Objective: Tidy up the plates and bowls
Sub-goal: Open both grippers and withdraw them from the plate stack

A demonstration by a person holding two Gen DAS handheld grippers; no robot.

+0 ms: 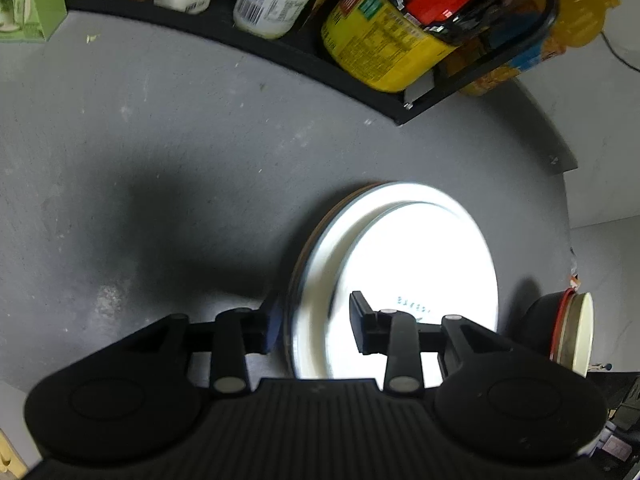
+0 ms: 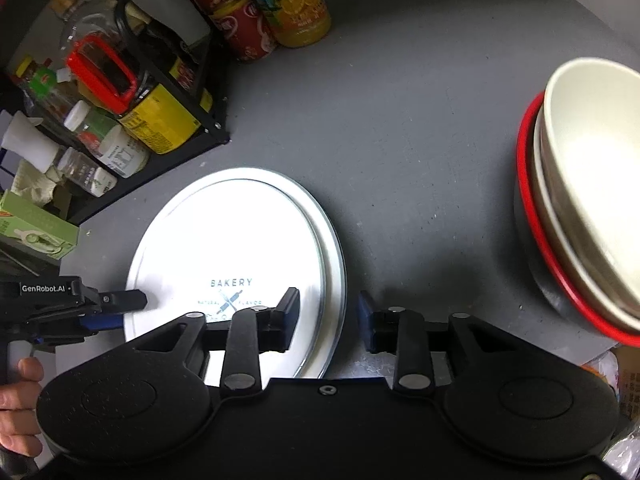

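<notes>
A white plate (image 2: 236,240) printed "BAKERY" lies on top of a stack on the grey table (image 2: 400,140); in the left wrist view the stack (image 1: 400,248) shows a brown rim beneath. My left gripper (image 1: 316,322) is open, its jaws straddling the stack's left rim. It also shows in the right wrist view (image 2: 120,308) at the plate's left edge. My right gripper (image 2: 328,316) is open, its jaws straddling the plate's right rim. Nested bowls (image 2: 584,200), cream inside a red-rimmed one, stand at the right and show in the left wrist view (image 1: 568,328).
A black rack (image 2: 188,92) with sauce bottles and jars stands at the back left, with cans (image 2: 240,20) and a juice bottle (image 2: 296,4) beside it. A green box (image 2: 36,228) sits by the rack. The rack (image 1: 360,92) shows in the left wrist view too.
</notes>
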